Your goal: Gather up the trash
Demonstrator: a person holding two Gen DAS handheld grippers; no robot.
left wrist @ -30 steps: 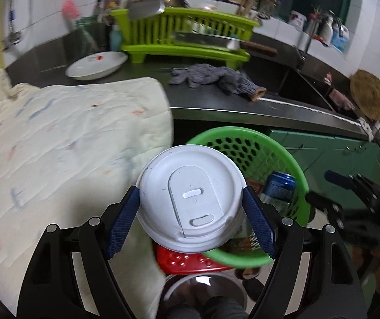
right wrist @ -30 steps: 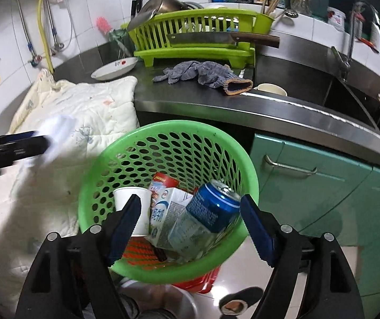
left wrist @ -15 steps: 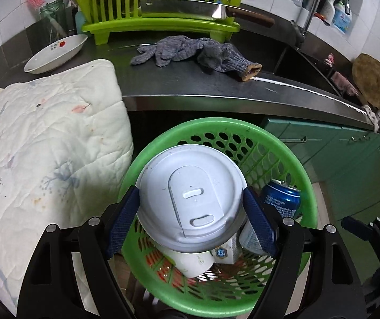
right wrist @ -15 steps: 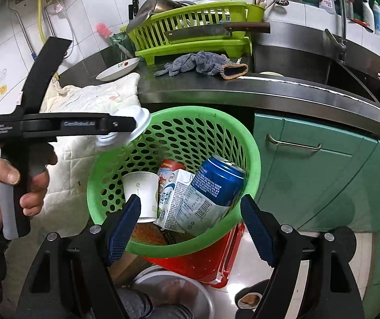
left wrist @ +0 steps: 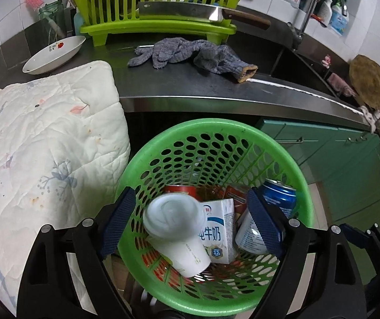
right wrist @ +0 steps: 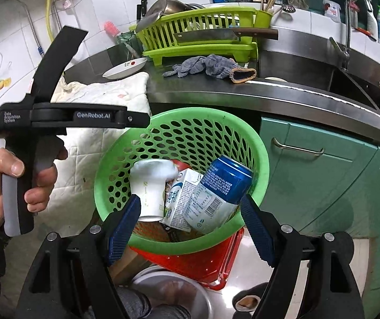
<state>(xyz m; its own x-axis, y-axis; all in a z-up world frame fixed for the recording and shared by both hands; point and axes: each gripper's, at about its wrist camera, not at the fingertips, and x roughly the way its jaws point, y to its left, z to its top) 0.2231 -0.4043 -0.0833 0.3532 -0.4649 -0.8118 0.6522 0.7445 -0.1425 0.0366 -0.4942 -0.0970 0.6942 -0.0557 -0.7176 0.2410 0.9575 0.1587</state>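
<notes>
A green perforated basket [left wrist: 216, 126] [right wrist: 205, 114] holds a blue can [left wrist: 279, 199] [right wrist: 223, 186], a milk carton [left wrist: 217, 235] [right wrist: 176, 199] and a white lidded paper cup [left wrist: 174, 228] [right wrist: 150, 186]. The cup lies tilted inside, its lid blurred, free of any finger. My left gripper [left wrist: 190, 199] hovers over the basket with its jaws opening and nothing pressed between the pads. The right wrist view shows it from the side [right wrist: 136, 118], held by a hand [right wrist: 17, 186]. My right gripper [right wrist: 190, 202] stands open at the basket's near side, gripping nothing.
The basket rests on a red crate [right wrist: 203, 263]. Behind it runs a steel counter [left wrist: 216, 98] with grey gloves [left wrist: 190, 53], a white bowl [left wrist: 54, 54], and a green dish rack [left wrist: 158, 8] bearing a cleaver. A quilted cloth [left wrist: 43, 146] drapes left. Green cabinets [right wrist: 322, 172] stand right.
My left gripper moved over the basket, widened its jaws and let the lidded cup go. The cup now lies in the basket. The right gripper barely shifted.
</notes>
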